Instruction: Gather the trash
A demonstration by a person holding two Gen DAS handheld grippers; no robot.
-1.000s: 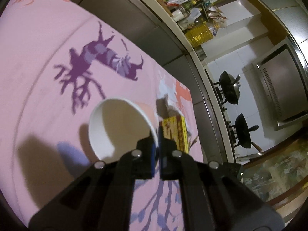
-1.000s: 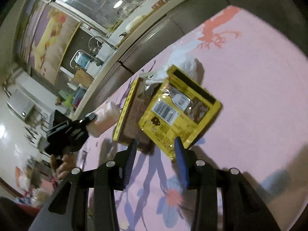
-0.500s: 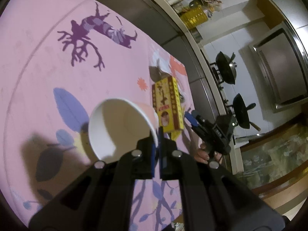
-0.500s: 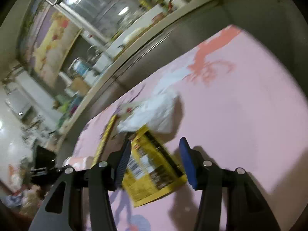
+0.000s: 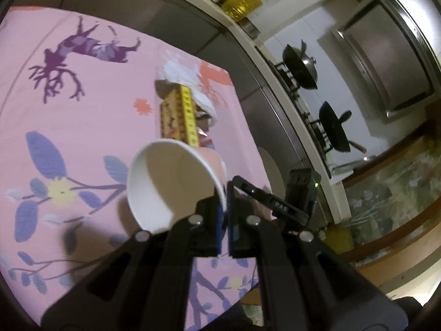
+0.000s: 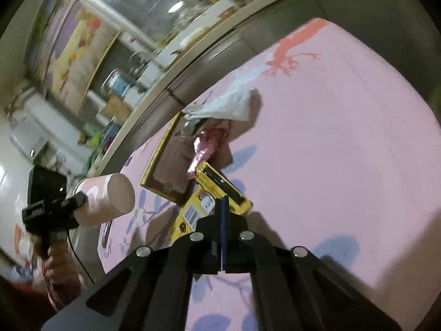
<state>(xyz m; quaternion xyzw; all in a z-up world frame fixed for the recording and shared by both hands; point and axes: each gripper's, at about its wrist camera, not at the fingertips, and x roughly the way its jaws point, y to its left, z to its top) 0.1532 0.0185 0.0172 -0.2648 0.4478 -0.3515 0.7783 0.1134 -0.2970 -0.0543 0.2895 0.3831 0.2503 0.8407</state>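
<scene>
Right gripper (image 6: 222, 220) half-hiding yellow wrapper (image 6: 220, 190)

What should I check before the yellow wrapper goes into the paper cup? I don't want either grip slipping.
1. Left gripper shut on the rim of the white-lined pink paper cup: ok.
2. Right gripper shut on the yellow foil snack wrapper: ok.
3. Cup mouth open and empty: ok, the inside shows bare white.
4. Wrapper clear of the pink floral tablecloth: cannot tell, its lower end is hidden behind the gripper.
5. Cup mouth facing the wrapper: not ok, in the right wrist view its closed base points that way.
6. Remaining trash: yellow cardboard box, crumpled white tissue and pink shiny wrapper lie on the cloth: not ok.
</scene>
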